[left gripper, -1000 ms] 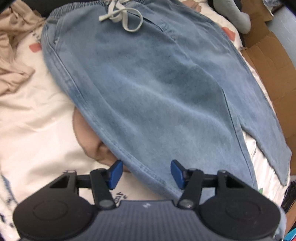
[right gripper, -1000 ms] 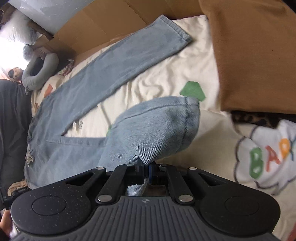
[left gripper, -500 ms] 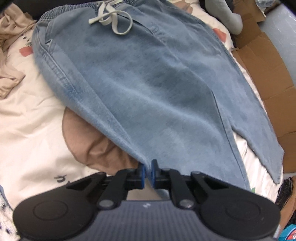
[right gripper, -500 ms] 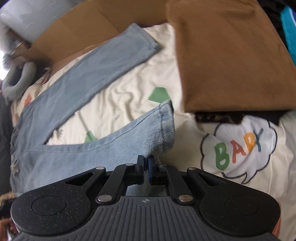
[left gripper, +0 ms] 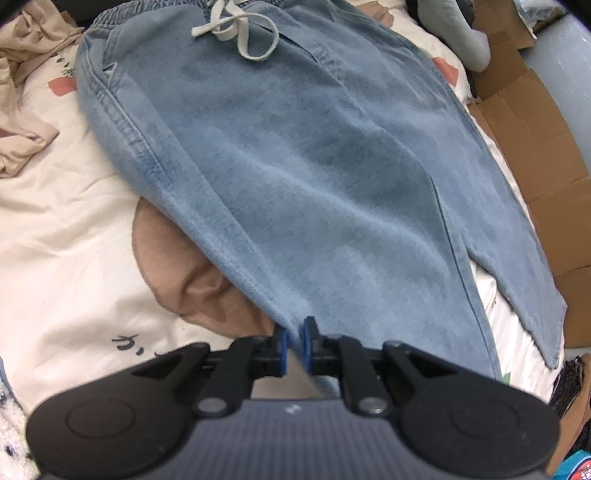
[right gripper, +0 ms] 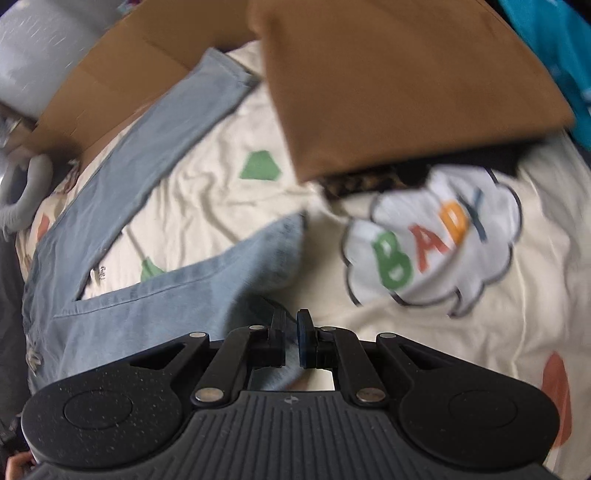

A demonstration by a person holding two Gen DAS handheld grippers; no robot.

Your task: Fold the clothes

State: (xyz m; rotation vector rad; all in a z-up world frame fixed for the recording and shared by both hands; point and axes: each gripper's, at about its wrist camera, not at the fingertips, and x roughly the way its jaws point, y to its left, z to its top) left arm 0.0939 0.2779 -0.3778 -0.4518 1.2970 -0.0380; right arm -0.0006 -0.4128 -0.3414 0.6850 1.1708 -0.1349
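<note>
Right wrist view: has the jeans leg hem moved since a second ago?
Yes. The jeans leg hem, clamped in the right gripper, has been pulled away from the brown garment, toward the BABY print.

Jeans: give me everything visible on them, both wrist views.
The jeans are light-blue washed denim with an elastic waistband and a tied off-white drawstring. They lie front-up on a cream printed bedsheet, legs spread in a V, the far leg reaching the cardboard. The left tool pinches the outer side seam of one leg; its jaws are opening slightly. The right tool is shut on denim near that leg's cuff, lifted and blurred.
</note>
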